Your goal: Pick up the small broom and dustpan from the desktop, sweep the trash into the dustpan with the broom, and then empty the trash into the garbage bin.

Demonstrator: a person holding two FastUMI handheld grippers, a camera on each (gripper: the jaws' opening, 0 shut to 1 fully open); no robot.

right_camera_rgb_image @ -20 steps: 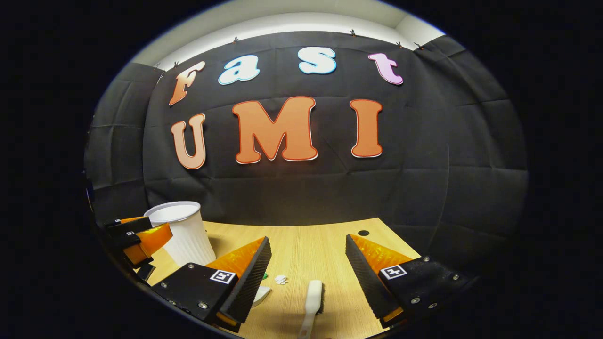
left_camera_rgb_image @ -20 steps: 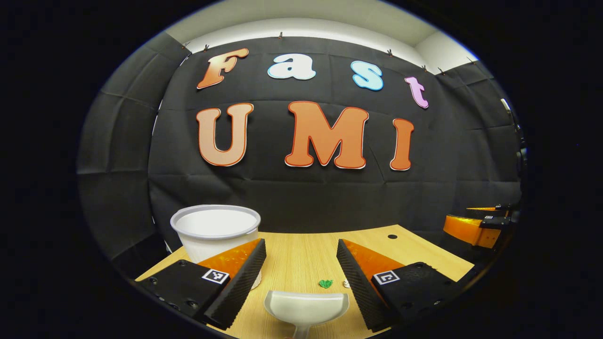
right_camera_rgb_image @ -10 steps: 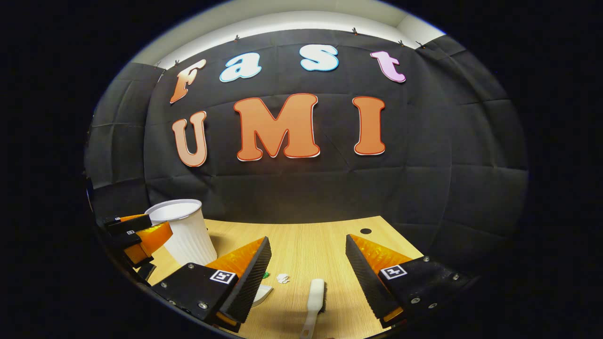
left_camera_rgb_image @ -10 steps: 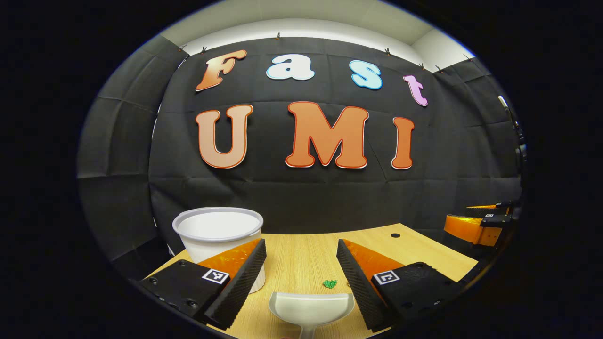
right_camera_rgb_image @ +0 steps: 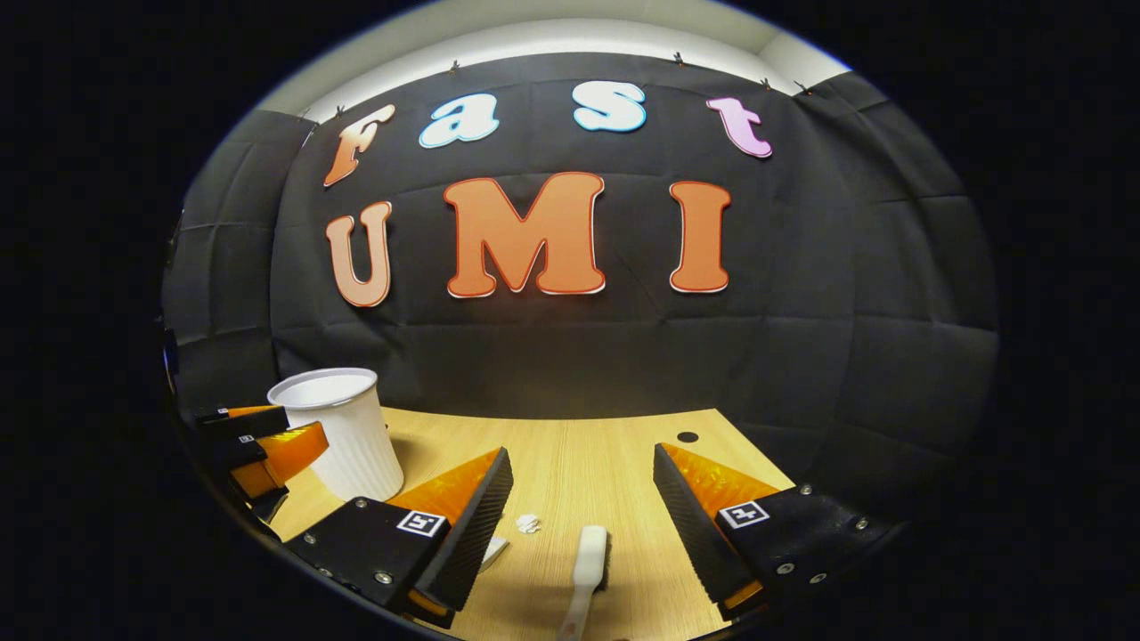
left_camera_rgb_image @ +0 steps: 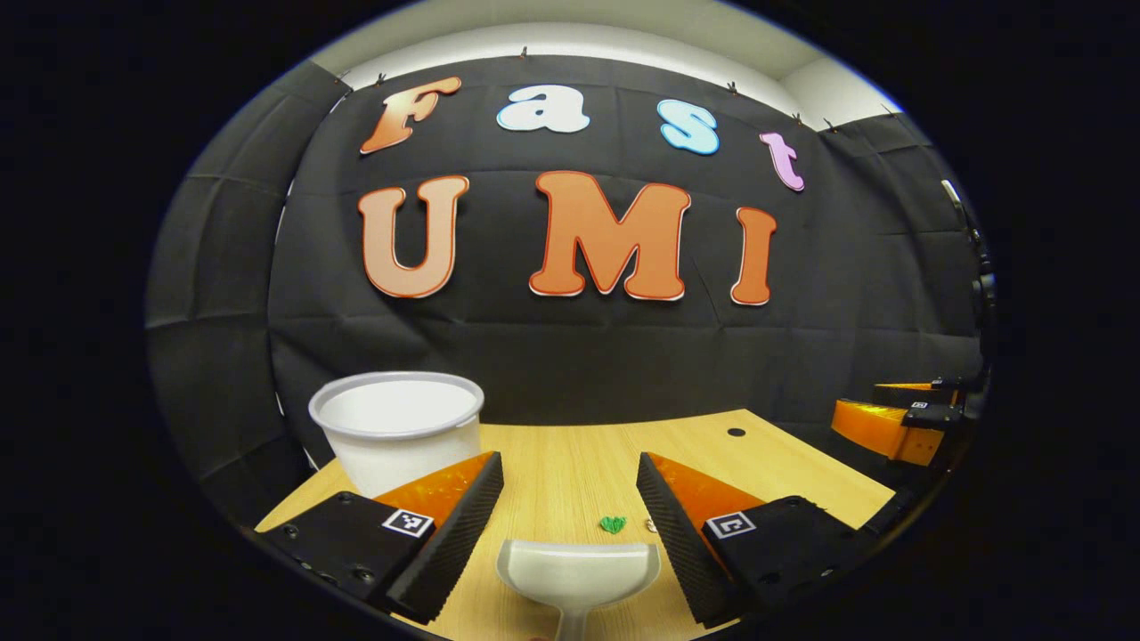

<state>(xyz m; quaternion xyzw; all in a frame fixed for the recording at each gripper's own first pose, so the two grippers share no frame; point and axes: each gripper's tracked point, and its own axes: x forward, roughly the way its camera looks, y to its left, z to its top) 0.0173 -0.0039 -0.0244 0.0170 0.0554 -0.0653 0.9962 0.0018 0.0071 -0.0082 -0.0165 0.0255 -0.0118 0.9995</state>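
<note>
We are holding the left gripper (left_camera_rgb_image: 570,499) spread wide above the wooden desktop (left_camera_rgb_image: 552,463), grasping nothing. The white dustpan (left_camera_rgb_image: 579,572) is lying flat just below and between its fingers, its mouth facing away from us and its handle running off toward us. A green scrap (left_camera_rgb_image: 612,524) is sitting just beyond the pan's far rim, beside our right-hand finger. The white garbage bin (left_camera_rgb_image: 396,427) is standing upright ahead, partly behind our left-hand finger.

We are keeping the right gripper (right_camera_rgb_image: 583,494) released as well, fingers well apart. The small white broom (right_camera_rgb_image: 588,561) is lying between them, nearer us, bristles facing right. A crumpled white scrap (right_camera_rgb_image: 528,523) is resting ahead of the broom, toward the left-hand finger. In the right gripper view the bin is standing far off to the left.
</note>
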